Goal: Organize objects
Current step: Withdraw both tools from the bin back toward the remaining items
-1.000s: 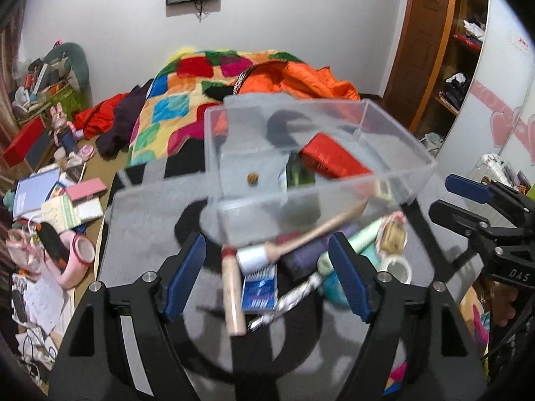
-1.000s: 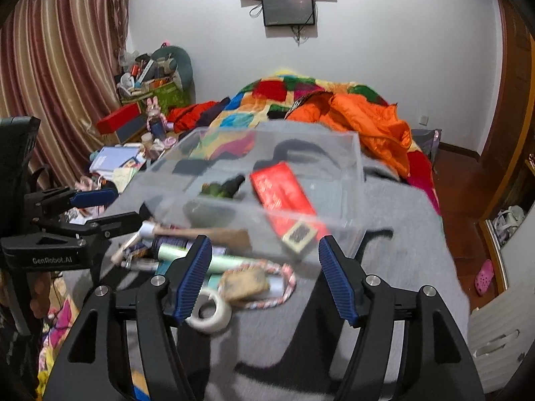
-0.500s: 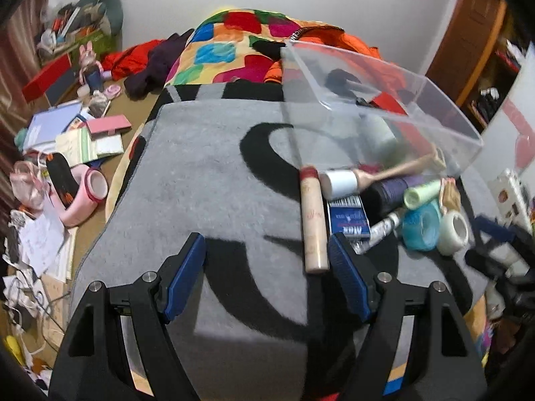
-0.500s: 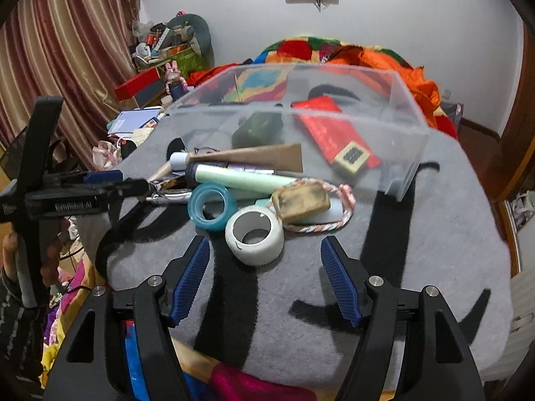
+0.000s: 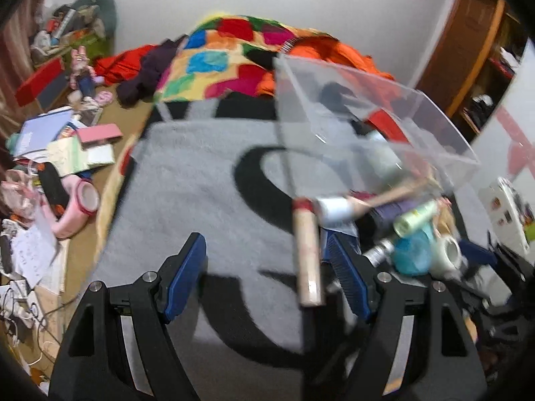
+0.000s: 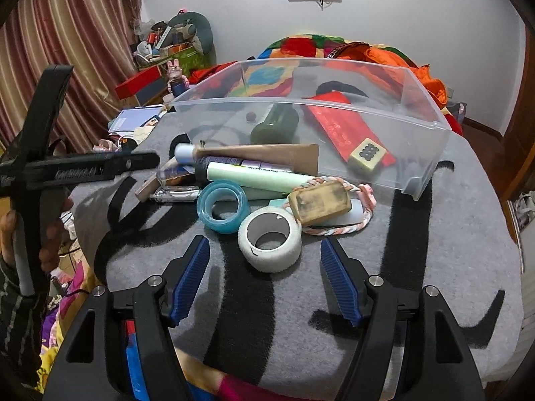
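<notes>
Low in the right wrist frame, the right gripper [image 6: 264, 284] gapes empty, its jaws framing the white tape roll [image 6: 269, 239] (likely first pick) bound for the clear plastic bin [image 6: 424, 123]; the left gripper [image 5: 267, 280] gapes too.

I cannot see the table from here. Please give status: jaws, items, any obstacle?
Left gripper and right gripper open, empty. White tape roll nearest right jaws, outside clear bin. Blue ring touching it.

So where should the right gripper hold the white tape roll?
Grip the white tape roll across its outer wall, coming from above and the near side. It lies flat, hole up, right ahead of the open right gripper; the blue roll crowds its far left.
</notes>
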A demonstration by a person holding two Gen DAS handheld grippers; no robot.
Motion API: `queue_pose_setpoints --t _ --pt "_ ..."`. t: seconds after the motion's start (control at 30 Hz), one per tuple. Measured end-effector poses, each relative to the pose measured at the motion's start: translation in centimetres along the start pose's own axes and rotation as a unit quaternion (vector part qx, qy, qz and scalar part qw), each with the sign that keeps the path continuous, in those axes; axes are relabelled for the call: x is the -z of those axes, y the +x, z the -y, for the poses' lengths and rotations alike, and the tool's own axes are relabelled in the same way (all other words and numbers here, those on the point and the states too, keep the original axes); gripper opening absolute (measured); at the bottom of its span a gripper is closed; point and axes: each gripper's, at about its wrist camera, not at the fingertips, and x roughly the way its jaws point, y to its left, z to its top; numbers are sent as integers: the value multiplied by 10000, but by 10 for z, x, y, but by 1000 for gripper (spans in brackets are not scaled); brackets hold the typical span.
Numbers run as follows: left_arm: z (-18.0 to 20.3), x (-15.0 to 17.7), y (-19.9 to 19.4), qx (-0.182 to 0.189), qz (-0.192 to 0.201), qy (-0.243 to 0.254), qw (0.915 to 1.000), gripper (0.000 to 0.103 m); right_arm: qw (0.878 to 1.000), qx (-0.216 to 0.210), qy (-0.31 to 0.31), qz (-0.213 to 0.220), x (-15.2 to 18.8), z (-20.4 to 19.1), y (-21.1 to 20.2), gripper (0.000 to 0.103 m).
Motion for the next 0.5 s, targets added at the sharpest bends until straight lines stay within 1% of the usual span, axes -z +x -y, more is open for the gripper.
queue_pose_setpoints --t 0.1,0.17,0.2,0.27,0.3,0.37,0.43,0.5 --pt "19 11 1 -38 -59 392 9992 75 10000 -17 61 15 0 2 0 65" --pt "28 14 -4 -50 -6 547 9985 75 10000 -7 85 32 0 4 0 62" --pt "29 13 -6 -56 40 564 9984 75 10000 7 86 38 0 4 0 61" --pt "28 7 -14 -80 201 522 9984 75 9999 1 100 41 -1 4 0 54" --pt "26 3 -17 -114 289 469 9984 75 9999 -22 110 41 -1 5 0 52" --pt "20 -4 -18 -193 344 390 9985 75 9999 -42 126 46 -2 4 2 46" --pt "16 -10 -11 -225 271 321 9989 71 9999 -62 134 50 -3 4 3 43" --pt "15 -10 -2 -216 128 314 9992 60 9999 -71 118 72 -4 2 4 40"
